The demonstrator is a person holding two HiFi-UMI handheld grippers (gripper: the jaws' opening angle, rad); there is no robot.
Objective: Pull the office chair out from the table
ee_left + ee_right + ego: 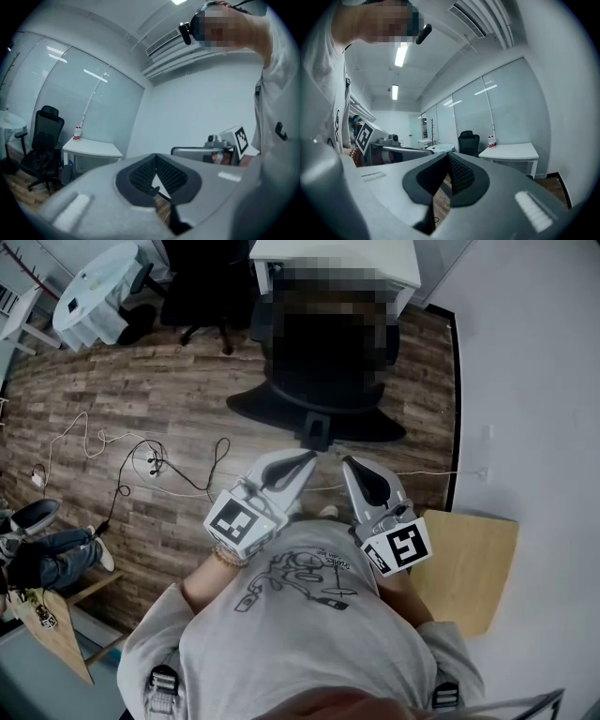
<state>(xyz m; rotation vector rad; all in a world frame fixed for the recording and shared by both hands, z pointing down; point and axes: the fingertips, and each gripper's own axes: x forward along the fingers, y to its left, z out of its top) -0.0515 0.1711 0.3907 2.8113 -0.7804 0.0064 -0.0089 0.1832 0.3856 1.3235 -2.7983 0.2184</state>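
Seen from the head view, a wood floor [169, 399] fills most of the frame. A white table [337, 259] stands at 12 o'clock against the far edge. Just in front of it is the black office chair [281, 413]. Its seat lies between the table and the person, and its upper part is hidden by a blurred patch. A light wooden surface [469, 563] sits at 4 o'clock. A second black chair [202, 287] stands at 11 o'clock, with a round white table [94, 282] beyond it at 10 o'clock.

Near the centre, the left gripper [305, 460] and the right gripper [352, 465] are side by side. Both point toward the office chair, near it but not touching. Each gripper's own view shows its fingers pressed together with nothing between them. Thin cables [141, 460] trail across the floor at 9 o'clock.
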